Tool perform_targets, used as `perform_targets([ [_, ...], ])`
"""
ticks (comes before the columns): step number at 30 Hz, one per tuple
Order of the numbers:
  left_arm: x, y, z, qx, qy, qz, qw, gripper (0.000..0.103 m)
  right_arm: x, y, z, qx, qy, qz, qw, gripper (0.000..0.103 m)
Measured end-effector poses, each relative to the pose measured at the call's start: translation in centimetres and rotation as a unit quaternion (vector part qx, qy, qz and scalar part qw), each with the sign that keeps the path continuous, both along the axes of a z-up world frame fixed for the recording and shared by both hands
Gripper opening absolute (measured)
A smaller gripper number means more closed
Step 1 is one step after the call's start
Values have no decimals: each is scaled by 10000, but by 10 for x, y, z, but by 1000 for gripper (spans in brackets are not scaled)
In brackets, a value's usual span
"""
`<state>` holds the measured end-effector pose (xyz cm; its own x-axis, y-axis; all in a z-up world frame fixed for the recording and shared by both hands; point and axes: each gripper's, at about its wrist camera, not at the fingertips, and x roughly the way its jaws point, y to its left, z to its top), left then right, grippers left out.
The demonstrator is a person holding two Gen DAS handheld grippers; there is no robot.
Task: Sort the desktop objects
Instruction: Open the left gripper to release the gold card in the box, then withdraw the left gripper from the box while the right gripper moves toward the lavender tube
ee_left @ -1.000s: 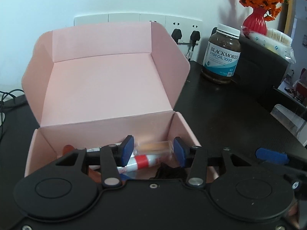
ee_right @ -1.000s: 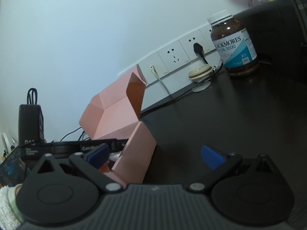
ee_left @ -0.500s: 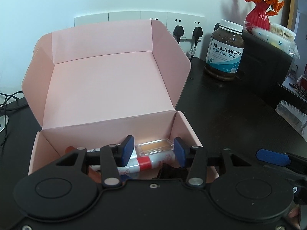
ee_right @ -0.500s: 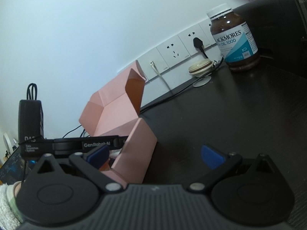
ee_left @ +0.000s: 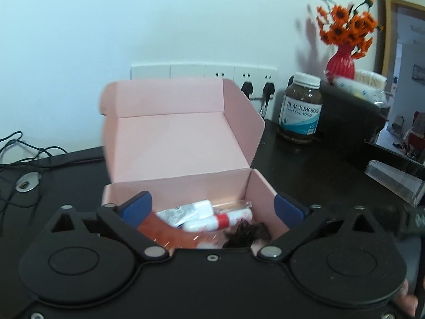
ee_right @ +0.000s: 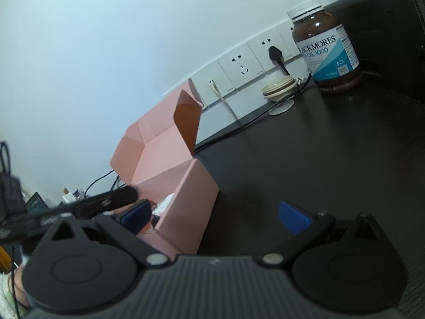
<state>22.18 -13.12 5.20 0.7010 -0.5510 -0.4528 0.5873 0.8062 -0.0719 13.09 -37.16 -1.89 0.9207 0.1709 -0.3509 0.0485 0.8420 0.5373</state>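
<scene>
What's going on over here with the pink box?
A person is sorting desk items into an open pink cardboard box using two handheld grippers. The left gripper is over the box with its jaws opening and nothing pinched between them; a red-banded white tube and a clear case lie inside. The right gripper hangs open beside the box's corner, holding nothing. A fish oil bottle stands on the desk.

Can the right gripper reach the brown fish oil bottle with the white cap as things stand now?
Probably yes. The right gripper is open and empty, and the dark tabletop lies bare between it and the brown fish oil bottle.
</scene>
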Motion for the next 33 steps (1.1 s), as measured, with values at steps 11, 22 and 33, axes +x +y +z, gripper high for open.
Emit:
perform_targets([
  [11,-24,71,-21,-91,-98,-177,9998,103,1,8,2,-210,12,163,9996,102],
  [22,-21,101,-28,-682,-107,-348,9970,103,5,23,5,-651,100,185,9977,102],
  [33,-19,108,-28,-944,29,-185,9954,103,4,32,7,-980,154,95,9950,102],
])
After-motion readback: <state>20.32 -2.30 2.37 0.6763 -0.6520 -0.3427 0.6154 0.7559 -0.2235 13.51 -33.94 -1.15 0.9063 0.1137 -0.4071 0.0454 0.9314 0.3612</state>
